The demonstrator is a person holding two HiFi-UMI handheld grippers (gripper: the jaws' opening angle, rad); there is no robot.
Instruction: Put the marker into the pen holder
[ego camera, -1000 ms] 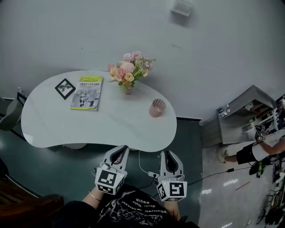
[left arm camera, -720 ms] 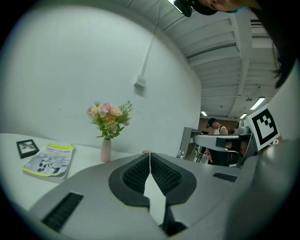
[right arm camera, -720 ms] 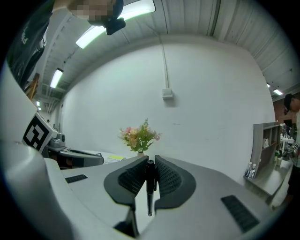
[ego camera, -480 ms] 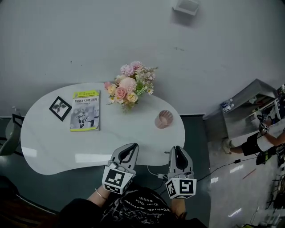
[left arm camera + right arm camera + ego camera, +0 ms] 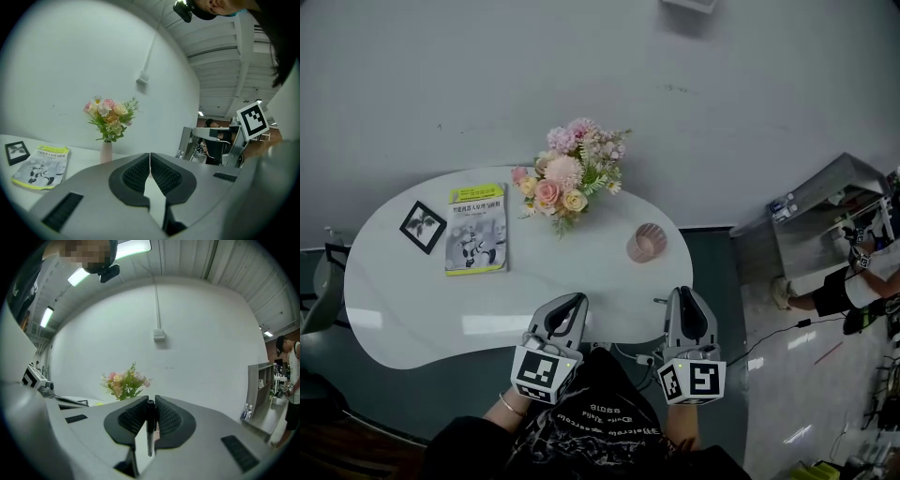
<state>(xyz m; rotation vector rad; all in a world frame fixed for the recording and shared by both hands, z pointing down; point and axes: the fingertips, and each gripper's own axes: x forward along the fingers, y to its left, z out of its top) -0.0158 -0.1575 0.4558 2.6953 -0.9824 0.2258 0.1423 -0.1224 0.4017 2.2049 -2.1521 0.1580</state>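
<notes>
A black marker point(image 5: 150, 420) stands upright between the pads of my right gripper point(image 5: 150, 401), which is shut on it. In the head view that right gripper point(image 5: 683, 294) hangs over the front edge of the white table point(image 5: 412, 309). The pink pen holder point(image 5: 646, 244) stands on the table just beyond it, a little to the left. My left gripper point(image 5: 573, 302) sits beside the right one at the same edge. Its jaws point(image 5: 150, 157) are shut with nothing between them.
A vase of flowers point(image 5: 565, 180) stands at the back middle of the table, with a yellow-edged booklet point(image 5: 475, 228) and a small black picture frame point(image 5: 423, 226) to its left. A grey shelf point(image 5: 825, 220) and another person point(image 5: 853, 286) are at the right.
Both grippers have moved forward from over the dark floor to the table's front edge. The table and pen holder now lie closer below them. The marker stays in the right gripper.
</notes>
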